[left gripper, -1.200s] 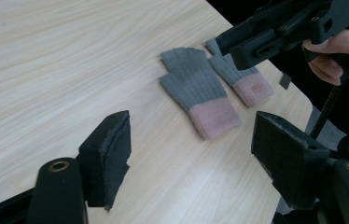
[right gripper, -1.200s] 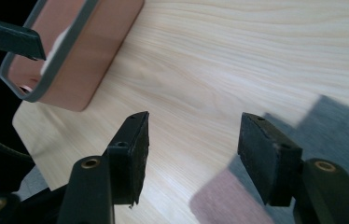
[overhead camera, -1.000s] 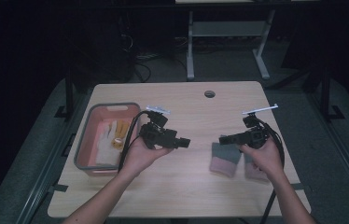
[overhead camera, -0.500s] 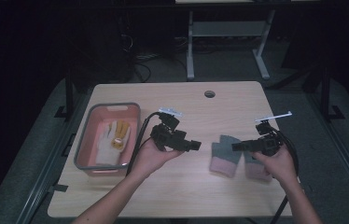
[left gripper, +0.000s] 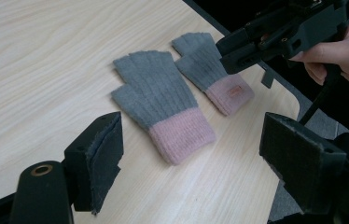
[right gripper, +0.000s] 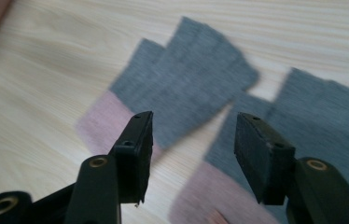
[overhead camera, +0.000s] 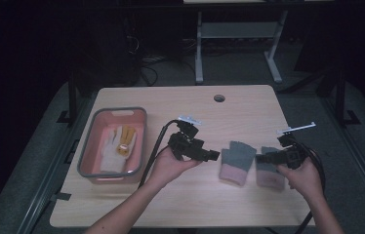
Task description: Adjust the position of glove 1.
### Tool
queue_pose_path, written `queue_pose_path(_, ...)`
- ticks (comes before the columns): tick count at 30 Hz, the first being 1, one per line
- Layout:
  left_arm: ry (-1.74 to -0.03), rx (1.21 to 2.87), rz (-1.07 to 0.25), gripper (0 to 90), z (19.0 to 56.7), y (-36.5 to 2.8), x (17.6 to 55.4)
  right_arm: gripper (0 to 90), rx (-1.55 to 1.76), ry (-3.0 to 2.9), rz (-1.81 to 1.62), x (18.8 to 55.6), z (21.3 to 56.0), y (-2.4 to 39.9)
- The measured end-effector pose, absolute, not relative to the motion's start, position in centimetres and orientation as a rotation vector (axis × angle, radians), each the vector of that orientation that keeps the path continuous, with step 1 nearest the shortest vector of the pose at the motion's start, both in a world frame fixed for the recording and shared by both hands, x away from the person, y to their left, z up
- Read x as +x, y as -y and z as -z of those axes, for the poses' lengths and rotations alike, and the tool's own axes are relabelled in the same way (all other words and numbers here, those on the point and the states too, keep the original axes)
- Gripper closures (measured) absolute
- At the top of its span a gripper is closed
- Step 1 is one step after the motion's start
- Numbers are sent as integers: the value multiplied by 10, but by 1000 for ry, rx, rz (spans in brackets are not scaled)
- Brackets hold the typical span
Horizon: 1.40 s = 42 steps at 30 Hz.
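Two grey fingerless gloves with pink cuffs lie flat side by side on the wooden table (overhead camera: 180,102). My left gripper (overhead camera: 214,156) hovers just left of the left glove (overhead camera: 236,161), open and empty, its jaws having just been opening. In the left gripper view that glove (left gripper: 158,102) lies beyond the wide jaws. My right gripper (overhead camera: 262,158) points left over the right glove (overhead camera: 270,170). It is open; its jaws have just been closing with nothing between them. In the right gripper view both gloves (right gripper: 196,84) (right gripper: 322,121) lie below the jaws.
A pink basin with a grey rim (overhead camera: 85,161) stands at the table's left and holds a white and yellow glove (overhead camera: 117,146). A cable hole (overhead camera: 219,98) sits near the far edge. White frame legs (overhead camera: 199,53) stand on the dark floor beyond.
Both hands have shifted right. The left gripper has closed in on the gloves. Two gloves now lie apart side by side where one patch showed a second ago.
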<state>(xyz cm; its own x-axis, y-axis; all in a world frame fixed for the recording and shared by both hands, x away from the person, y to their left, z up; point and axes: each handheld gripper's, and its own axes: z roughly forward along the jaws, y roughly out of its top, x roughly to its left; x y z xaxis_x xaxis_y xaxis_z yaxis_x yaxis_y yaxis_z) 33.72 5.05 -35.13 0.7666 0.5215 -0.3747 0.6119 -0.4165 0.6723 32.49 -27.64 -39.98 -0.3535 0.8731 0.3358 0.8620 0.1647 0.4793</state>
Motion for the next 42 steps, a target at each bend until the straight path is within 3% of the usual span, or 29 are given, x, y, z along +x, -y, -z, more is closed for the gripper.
queue_pose_path(24,-824,2134,161,217,364,-32,334,551,1793,-2372,-669,319,443,293)
queue_pose_path(42,-825,2149,171,219,373,-26,332,800,1835,-2330,-668,320,445,292)
